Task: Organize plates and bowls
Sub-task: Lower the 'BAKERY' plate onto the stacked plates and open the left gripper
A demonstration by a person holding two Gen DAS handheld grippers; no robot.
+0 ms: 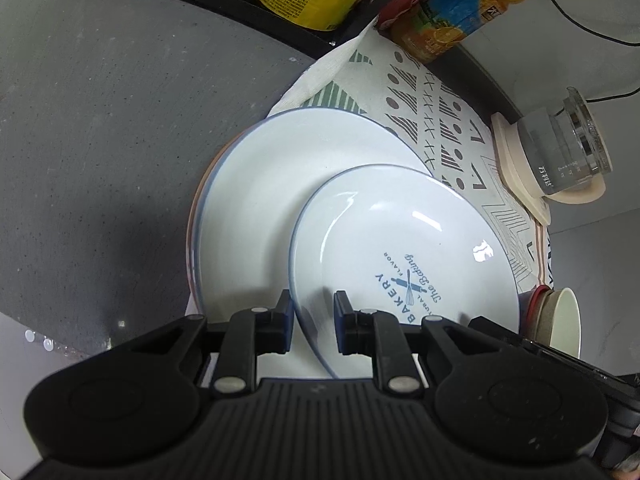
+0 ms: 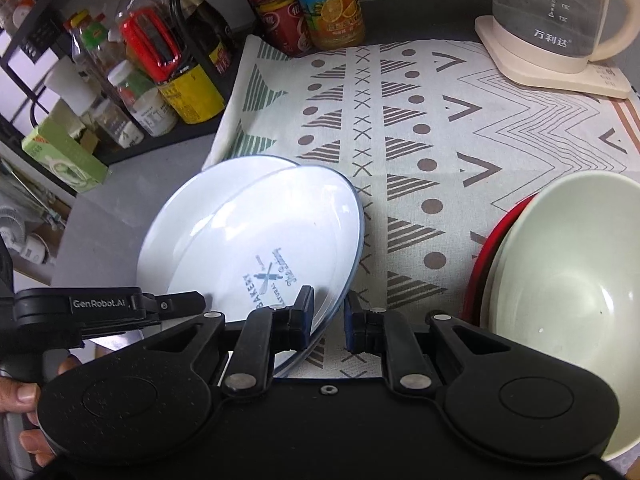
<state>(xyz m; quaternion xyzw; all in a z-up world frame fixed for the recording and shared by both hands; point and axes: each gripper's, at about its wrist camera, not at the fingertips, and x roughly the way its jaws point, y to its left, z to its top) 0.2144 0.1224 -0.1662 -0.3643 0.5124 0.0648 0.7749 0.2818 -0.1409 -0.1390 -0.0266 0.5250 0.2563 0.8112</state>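
A white plate with blue "BAKERY" print (image 1: 400, 248) is tilted over a larger white plate (image 1: 280, 184) that tops a stack with a reddish rim. My left gripper (image 1: 312, 308) straddles the printed plate's near rim, jaws a little apart on either side of it. In the right wrist view the printed plate (image 2: 272, 240) leans on the larger plate (image 2: 188, 216). My right gripper (image 2: 328, 304) straddles its right rim, jaws slightly apart. A pale green bowl (image 2: 568, 280) sits nested in a red bowl (image 2: 480, 256) to the right; it also shows in the left wrist view (image 1: 564, 320).
A patterned cloth (image 2: 440, 128) covers the counter. A glass kettle (image 2: 552, 12) stands on its base at the back right. Drink bottles (image 2: 328, 4) and a rack of jars (image 2: 152, 80) line the back left. Grey countertop (image 1: 120, 140) lies left of the plates.
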